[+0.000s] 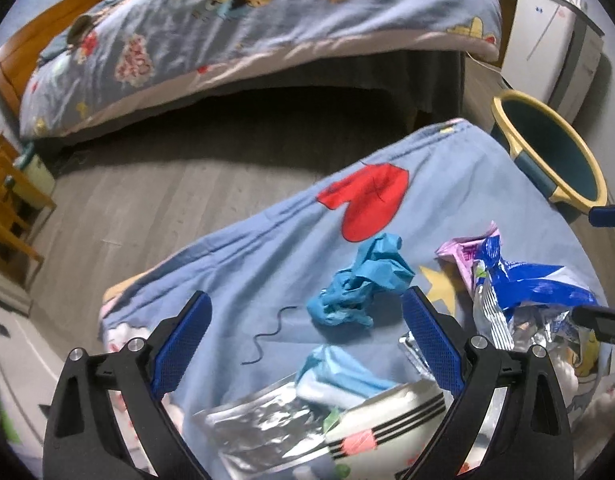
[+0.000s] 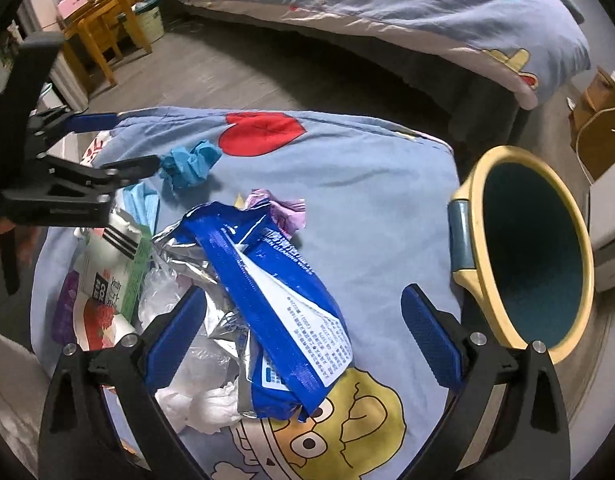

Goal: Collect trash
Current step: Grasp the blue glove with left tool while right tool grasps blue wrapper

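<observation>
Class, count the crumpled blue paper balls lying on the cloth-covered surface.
1. The crumpled blue paper lies just below the red heart print, beyond the left gripper. Others could be buried under the wrapper pile.

L claw (image 1: 305,334) & R claw (image 2: 303,334) both spread wide, holding nothing.

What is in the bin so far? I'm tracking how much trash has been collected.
Apparently nothing: the bin beside the bed shows only bare teal inner wall, though its bottom is out of sight. The blue wipes packet lies on the bedsheet.

Blue wipes wrapper (image 2: 267,276), cartoon-print sheet (image 2: 367,184)
</observation>
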A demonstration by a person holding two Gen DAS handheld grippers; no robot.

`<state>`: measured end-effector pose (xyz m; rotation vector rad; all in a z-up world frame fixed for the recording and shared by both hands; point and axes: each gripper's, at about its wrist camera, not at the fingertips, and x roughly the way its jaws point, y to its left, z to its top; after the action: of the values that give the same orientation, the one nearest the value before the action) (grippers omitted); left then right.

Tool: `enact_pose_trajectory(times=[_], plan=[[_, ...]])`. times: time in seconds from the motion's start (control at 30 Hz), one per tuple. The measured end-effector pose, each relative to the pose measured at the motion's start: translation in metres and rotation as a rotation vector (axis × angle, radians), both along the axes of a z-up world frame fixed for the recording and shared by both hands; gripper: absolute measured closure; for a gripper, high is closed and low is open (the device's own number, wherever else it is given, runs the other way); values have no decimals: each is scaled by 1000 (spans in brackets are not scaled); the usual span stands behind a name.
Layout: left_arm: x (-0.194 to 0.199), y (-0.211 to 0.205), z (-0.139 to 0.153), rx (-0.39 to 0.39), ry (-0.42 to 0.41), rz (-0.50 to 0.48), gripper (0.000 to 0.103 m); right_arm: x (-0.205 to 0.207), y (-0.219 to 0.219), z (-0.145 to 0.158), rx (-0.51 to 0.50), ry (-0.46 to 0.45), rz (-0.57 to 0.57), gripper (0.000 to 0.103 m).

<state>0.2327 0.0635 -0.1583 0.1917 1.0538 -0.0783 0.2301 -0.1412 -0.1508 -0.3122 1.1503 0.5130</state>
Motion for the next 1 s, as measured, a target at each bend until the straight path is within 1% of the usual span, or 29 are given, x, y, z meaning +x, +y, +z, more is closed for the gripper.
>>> enact_pose_trajectory(times=[0.07, 0.13, 0.17, 0.2, 0.23, 0.27, 0.3, 0.33, 0.37, 0.43, 0.47, 0.5, 0.53, 0.57, 0.6, 0.63, 0.7, 0.73, 0.83, 0.87, 0.9, 1.0], plan=[[4, -2, -6, -4, 18, -15, 9, -1, 3, -3, -7, 10, 19, 15], [7, -5, -13, -2, 37, -24, 12, -3, 6, -7, -14, 17, 40, 16], [8, -6, -15, -1, 42, -27, 14, -3, 8, -8, -16, 20, 51, 20], [9, -6, -18, -4, 52, -32, 20, -4, 9, -10, -17, 23, 61, 25], [10, -7, -20, -10, 62, -36, 26, -6, 13, -11, -25, 23, 78, 27], [11, -8, -22, -13, 68, -39, 28, -8, 15, -12, -32, 22, 89, 31], [12, -9, -24, -14, 75, -44, 34, -10, 17, -14, -47, 19, 104, 37], [12, -11, -26, -10, 81, -52, 42, -11, 18, -16, -58, 21, 111, 40], [12, -12, -27, -6, 87, -57, 45, -11, 19, -17, -60, 27, 114, 46], [12, -15, -31, 8, 98, -70, 56, -12, 19, -19, -61, 37, 121, 51], [11, -17, -32, 13, 100, -77, 58, -13, 19, -19, -63, 33, 125, 56], [11, -18, -32, 18, 100, -80, 63, -13, 19, -19, -61, 33, 129, 63], [11, -19, -31, 21, 98, -83, 68, -13, 19, -18, -55, 38, 130, 65], [11, -19, -31, 23, 95, -83, 70, -12, 18, -17, -51, 37, 127, 66], [11, -18, -29, 23, 89, -81, 71, -12, 18, -16, -49, 34, 128, 70], [11, -17, -28, 20, 85, -78, 73, -13, 17, -14, -50, 30, 130, 71], [10, -16, -25, 18, 74, -77, 74, -13, 16, -10, -44, 26, 129, 78], [10, -15, -25, 18, 70, -78, 75, -13, 15, -8, -34, 29, 129, 79], [9, -15, -20, 12, 57, -76, 76, -14, 15, 1, -18, 19, 140, 82], [8, -15, -17, 5, 50, -73, 79, -14, 15, 4, -15, 12, 143, 83], [9, -14, -15, 1, 46, -71, 84, -14, 15, 7, -12, 4, 145, 84], [6, -13, -8, -4, 25, -63, 84, -13, 13, 18, -2, -21, 145, 84]])
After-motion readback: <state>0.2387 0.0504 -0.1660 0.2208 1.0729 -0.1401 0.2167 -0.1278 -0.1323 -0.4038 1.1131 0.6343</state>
